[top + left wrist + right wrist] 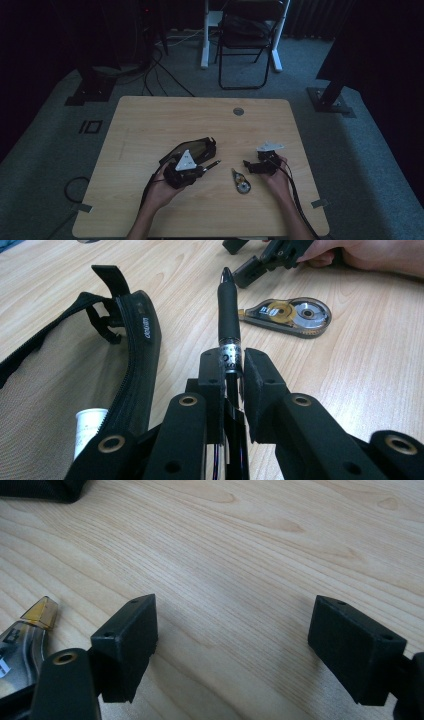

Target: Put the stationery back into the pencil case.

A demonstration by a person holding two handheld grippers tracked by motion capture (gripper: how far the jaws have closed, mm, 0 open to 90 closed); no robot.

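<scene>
Clamped in the left tongs (231, 371), a black pen (228, 310) points over the tabletop (370, 370) beside an open mesh pouch (55, 375); the right tongs (232, 647) gape wide, holding nothing, near a correction-tape dispenser (290, 315)

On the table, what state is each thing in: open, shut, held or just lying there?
Pen: held, clamped in the left gripper, tip pointing away over the table.
Pouch: unzipped, lying open on the table, a white tube at its mouth.
Tape dispenser: lying flat, untouched.
Left gripper: shut on the pen.
Right gripper: open, nothing between its jaws.
Chair: unfolded, standing beyond the table.
</scene>
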